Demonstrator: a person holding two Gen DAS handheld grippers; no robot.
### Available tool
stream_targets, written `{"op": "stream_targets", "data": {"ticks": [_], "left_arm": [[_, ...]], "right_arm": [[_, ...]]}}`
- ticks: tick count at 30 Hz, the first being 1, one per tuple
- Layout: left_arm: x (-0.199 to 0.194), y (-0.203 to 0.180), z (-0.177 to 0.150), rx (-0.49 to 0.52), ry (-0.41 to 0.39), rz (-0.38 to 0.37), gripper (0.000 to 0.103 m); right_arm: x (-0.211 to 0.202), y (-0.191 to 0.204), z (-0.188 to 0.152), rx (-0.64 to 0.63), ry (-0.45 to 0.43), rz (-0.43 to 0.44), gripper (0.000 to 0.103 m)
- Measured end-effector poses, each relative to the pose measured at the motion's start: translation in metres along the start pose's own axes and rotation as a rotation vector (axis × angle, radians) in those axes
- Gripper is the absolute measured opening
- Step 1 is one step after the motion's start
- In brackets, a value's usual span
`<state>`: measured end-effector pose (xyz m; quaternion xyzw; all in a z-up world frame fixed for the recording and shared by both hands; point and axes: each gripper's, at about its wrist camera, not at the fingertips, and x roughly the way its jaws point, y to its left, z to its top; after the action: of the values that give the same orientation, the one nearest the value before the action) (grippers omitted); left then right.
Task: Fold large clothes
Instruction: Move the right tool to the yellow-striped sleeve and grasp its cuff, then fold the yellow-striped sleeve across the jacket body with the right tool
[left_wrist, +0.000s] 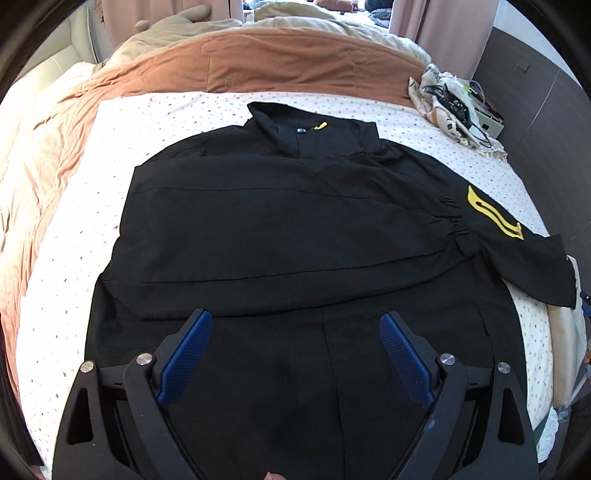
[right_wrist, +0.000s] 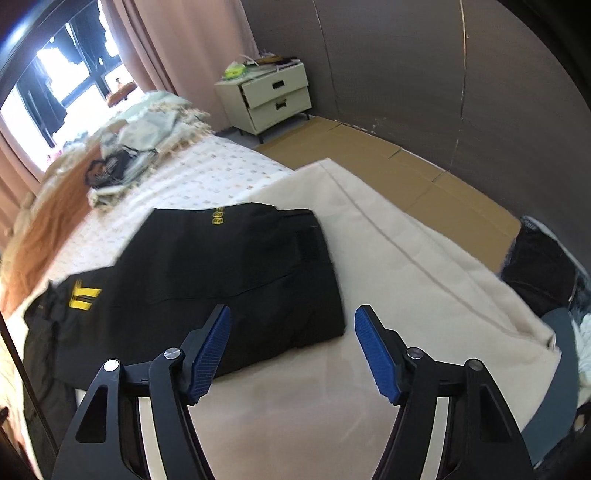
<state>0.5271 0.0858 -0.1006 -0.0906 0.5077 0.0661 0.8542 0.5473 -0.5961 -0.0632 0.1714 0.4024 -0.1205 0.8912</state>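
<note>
Left claw (left_wrist: 295, 325) and right claw (right_wrist: 291, 321) gape wide, tilted downward.

A dotted white sheet (left_wrist: 74, 229) is covering the bed, with an orange blanket (left_wrist: 280, 62) lying bunched beyond it. A cream nightstand (right_wrist: 271, 98) is standing by the grey wall (right_wrist: 424, 74), one drawer hanging open. Flattened cardboard (right_wrist: 369, 147) is lying on the floor, and pink curtains (right_wrist: 184, 48) are hanging beside the window (right_wrist: 55, 88).

Home bedroom, bed (left_wrist: 177, 110), nightstand (right_wrist: 273, 98), curtains (right_wrist: 192, 48)
</note>
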Motion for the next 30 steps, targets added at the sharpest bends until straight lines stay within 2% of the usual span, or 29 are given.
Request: {"op": "stream_targets", "data": {"ticks": [5,9,10,11,12,15,21,30], "left_arm": [[0.016,0.0,0.004,-0.002,0.02,0.017,0.094],[0.026,0.004,0.003,-0.019,0.039,0.01,0.094],[0.027,0.004,0.002,-0.021,0.041,0.009,0.094],[0.028,0.004,0.001,-0.021,0.041,0.007,0.094],[0.028,0.004,0.0,-0.02,0.042,0.005,0.094],[0.026,0.006,-0.002,-0.018,0.041,-0.002,0.094],[0.01,0.021,-0.006,-0.046,0.02,-0.03,0.094],[-0.029,0.057,-0.014,-0.105,-0.043,-0.08,0.094]], "right_arm": [[0.029,-0.001,0.008,-0.015,0.056,-0.036,0.068],[0.041,0.012,0.013,-0.081,0.052,-0.04,0.065],[0.043,0.019,0.013,-0.115,0.056,-0.034,0.06],[0.045,0.025,0.013,-0.148,0.067,-0.03,0.046],[0.047,0.029,0.012,-0.168,0.078,-0.032,0.038],[0.042,0.034,0.016,-0.174,0.094,-0.049,0.024],[0.002,0.045,0.02,-0.187,0.048,-0.043,0.009],[-0.099,0.096,0.014,-0.283,-0.079,-0.024,0.006]]}}
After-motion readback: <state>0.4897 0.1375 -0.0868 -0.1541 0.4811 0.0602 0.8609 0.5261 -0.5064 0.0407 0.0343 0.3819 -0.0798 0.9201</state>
